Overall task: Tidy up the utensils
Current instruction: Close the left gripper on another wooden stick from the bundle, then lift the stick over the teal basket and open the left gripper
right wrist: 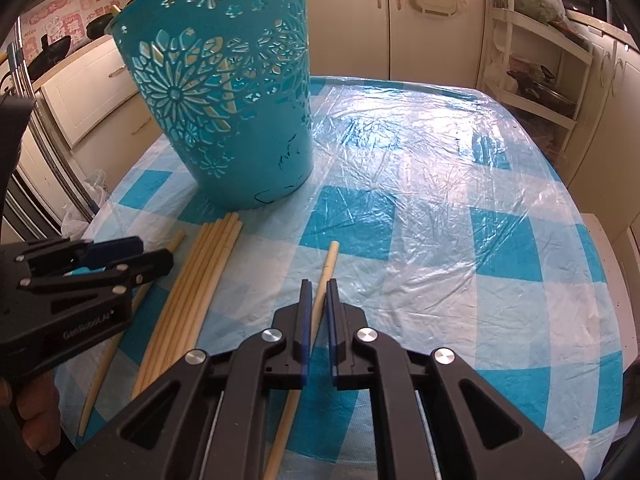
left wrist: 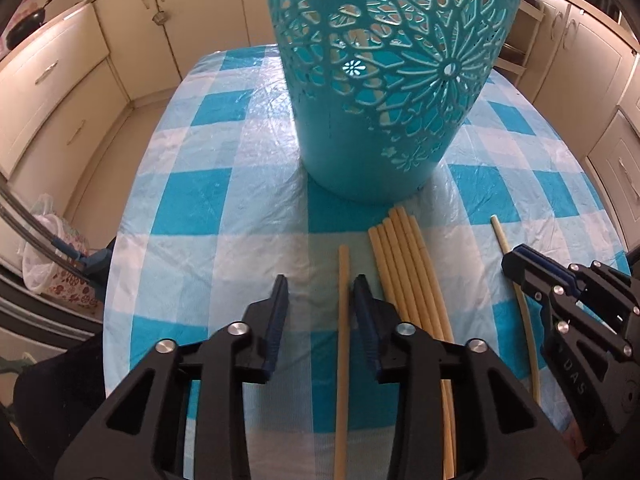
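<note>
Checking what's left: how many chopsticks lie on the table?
About 8: a single chopstick between the left tool's fingers, another chopstick in the right tool, roughly six in a bundle between them, before the basket. Bundle count uncertain; more may hide inside the basket.

We see a blue-and-white checked plastic cloth (right wrist: 420, 208) covering the bench. Cream kitchen cabinets with metal handles (left wrist: 60, 92) line the walls around it. A black frying pan (left wrist: 28, 24) rests on the counter, and a white open shelf rack (right wrist: 536, 76) stands against the far cabinets.
</note>
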